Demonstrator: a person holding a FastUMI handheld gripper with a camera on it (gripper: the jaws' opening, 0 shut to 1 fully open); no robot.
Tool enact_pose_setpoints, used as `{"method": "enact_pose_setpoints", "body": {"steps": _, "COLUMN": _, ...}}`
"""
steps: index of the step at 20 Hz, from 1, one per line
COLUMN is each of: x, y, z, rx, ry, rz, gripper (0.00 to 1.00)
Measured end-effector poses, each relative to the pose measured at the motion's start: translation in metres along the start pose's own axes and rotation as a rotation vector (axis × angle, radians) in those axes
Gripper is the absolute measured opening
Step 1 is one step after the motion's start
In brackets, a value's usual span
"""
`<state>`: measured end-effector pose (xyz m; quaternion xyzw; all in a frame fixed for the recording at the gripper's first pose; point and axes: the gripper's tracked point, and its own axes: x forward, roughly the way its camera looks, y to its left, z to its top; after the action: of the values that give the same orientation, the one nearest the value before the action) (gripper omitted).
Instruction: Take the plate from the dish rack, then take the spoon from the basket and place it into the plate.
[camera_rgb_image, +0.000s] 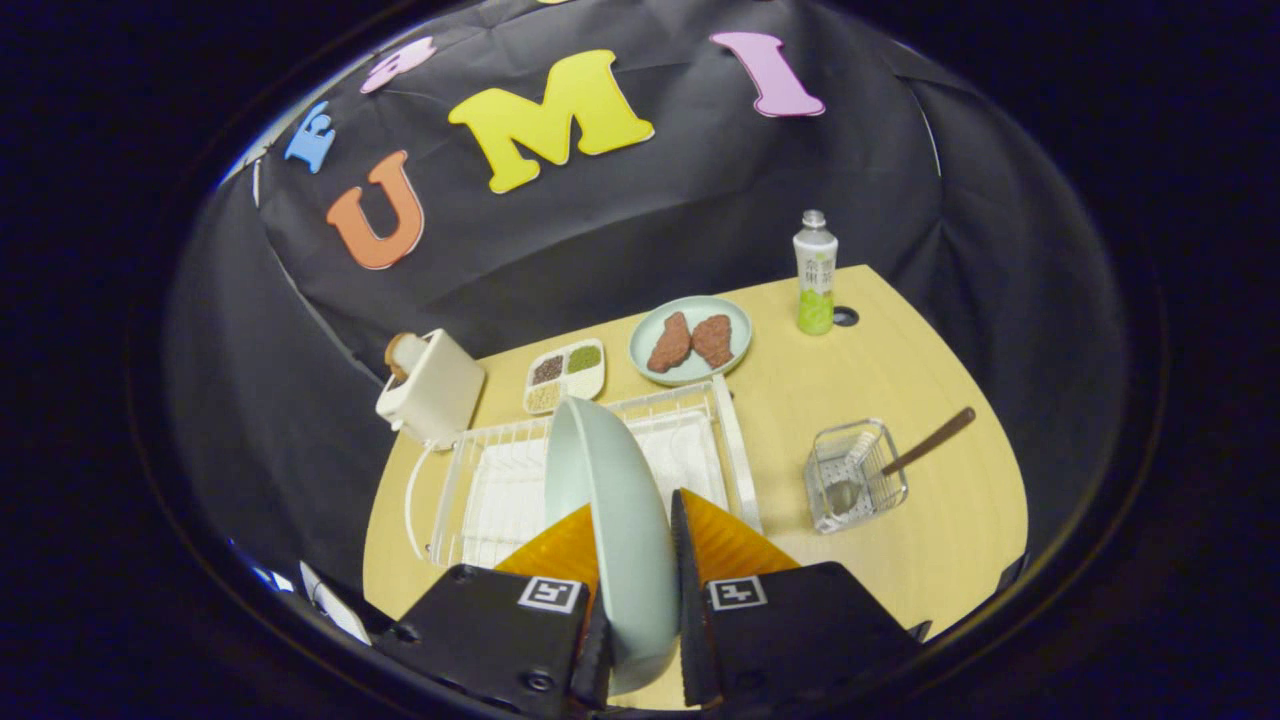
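A: Which step is being carried out at this moment?

B: The first one is being done, as it seems. The pale green plate (610, 500) is being held on its edge between the two fingers of the gripper (632, 545), which are being pressed against its two faces, so the gripper is clamped on the plate. The plate is being kept above the white wire dish rack (500, 480), tilted a little; whether its lower rim is touching the rack cannot be told.

A: And what is being asked by the next move?

B: In my judgement, the plate is to be brought clear of the rack wires and laid flat on a bare part of the wooden surface (920, 520), probably between the rack and the basket. Only after this can the gripper be opened and sent for the spoon.

A: Where is the spoon being kept?

B: The spoon (925, 442) is being held in the small wire basket (855, 478), to the right of the rack and beyond the fingers, with its brown handle leaning outward. The handle is thin, so a careful pinch is being called for.
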<state>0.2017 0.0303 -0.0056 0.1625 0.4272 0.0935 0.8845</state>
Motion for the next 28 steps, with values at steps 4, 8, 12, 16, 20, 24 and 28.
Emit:
{"method": "enact_pose_setpoints", "body": {"steps": 4, "x": -0.003, "y": -0.015, "z": -0.07, "rx": 0.049, "ry": 0.03, "rz": 0.063, "gripper": 0.33}}
{"method": "enact_pose_setpoints", "body": {"steps": 8, "x": 0.014, "y": -0.027, "z": -0.129, "rx": 0.13, "ry": 0.082, "rz": 0.101, "gripper": 0.33}}
{"method": "enact_pose_setpoints", "body": {"steps": 12, "x": 0.038, "y": -0.035, "z": -0.17, "rx": 0.187, "ry": 0.115, "rz": 0.118, "gripper": 0.33}}
{"method": "enact_pose_setpoints", "body": {"steps": 16, "x": 0.051, "y": -0.036, "z": -0.185, "rx": 0.243, "ry": 0.144, "rz": 0.192, "gripper": 0.33}}
{"method": "enact_pose_setpoints", "body": {"steps": 20, "x": 0.054, "y": -0.043, "z": -0.189, "rx": 0.261, "ry": 0.145, "rz": 0.215, "gripper": 0.34}}
{"method": "enact_pose_setpoints", "body": {"steps": 24, "x": 0.063, "y": -0.062, "z": -0.19, "rx": 0.291, "ry": 0.153, "rz": 0.198, "gripper": 0.37}}
{"method": "enact_pose_setpoints", "body": {"steps": 28, "x": 0.056, "y": -0.077, "z": -0.18, "rx": 0.283, "ry": 0.102, "rz": 0.188, "gripper": 0.42}}
